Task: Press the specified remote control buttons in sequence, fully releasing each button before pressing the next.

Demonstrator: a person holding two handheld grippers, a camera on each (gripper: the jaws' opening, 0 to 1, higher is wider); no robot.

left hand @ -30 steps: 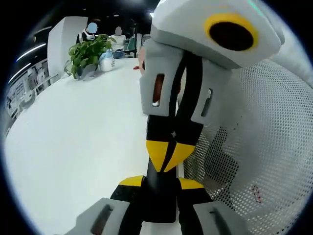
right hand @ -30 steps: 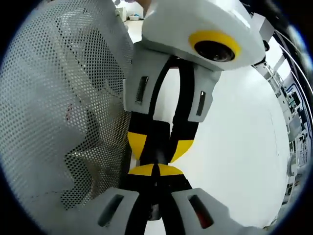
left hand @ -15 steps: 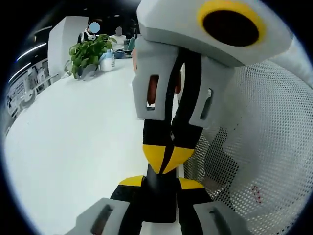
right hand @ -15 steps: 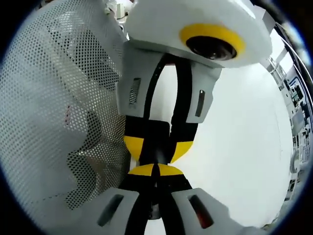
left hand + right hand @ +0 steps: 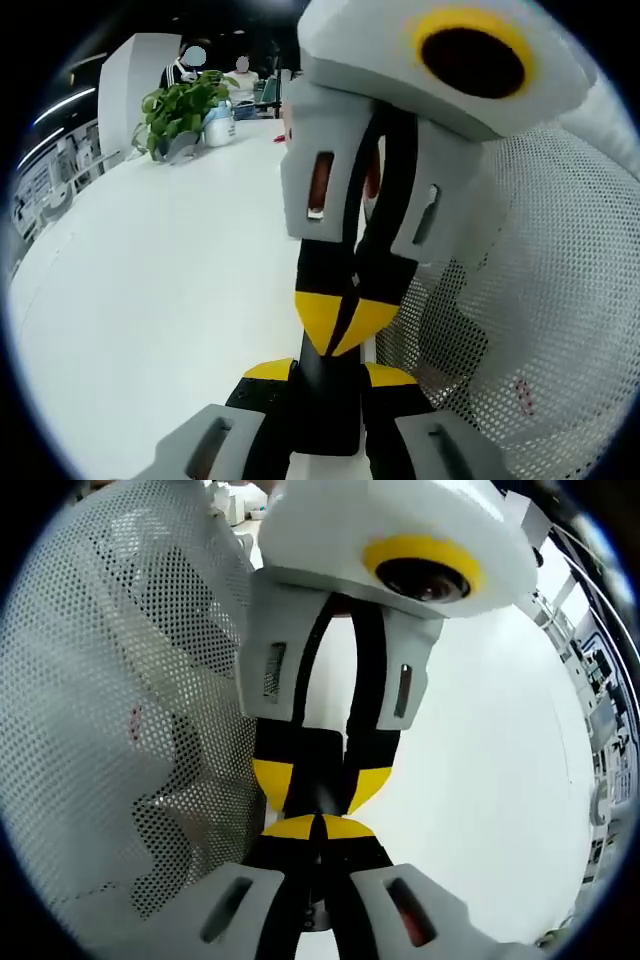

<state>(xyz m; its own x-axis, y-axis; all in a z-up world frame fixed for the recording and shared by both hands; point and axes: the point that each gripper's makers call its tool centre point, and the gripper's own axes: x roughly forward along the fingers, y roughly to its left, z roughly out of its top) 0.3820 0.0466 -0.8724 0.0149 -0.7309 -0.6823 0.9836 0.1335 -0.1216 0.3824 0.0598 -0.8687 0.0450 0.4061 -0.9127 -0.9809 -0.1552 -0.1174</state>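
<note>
Since half a second ago the right gripper [image 5: 345,318] has leaned slightly toward the white perforated mesh screen [image 5: 540,300]. Its jaws are closed, with the tips on the slim black plastic remote control [image 5: 325,410]. The left gripper [image 5: 328,372], just beside the mesh, clamps this remote. It probably is light, stiff and smooth, so hold its narrow sides.

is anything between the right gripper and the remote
Nothing visible. The right gripper has its closed tips right at the black remote, which the left gripper holds between its jaws. The white mesh basket stands off to the side, not between them.
</note>
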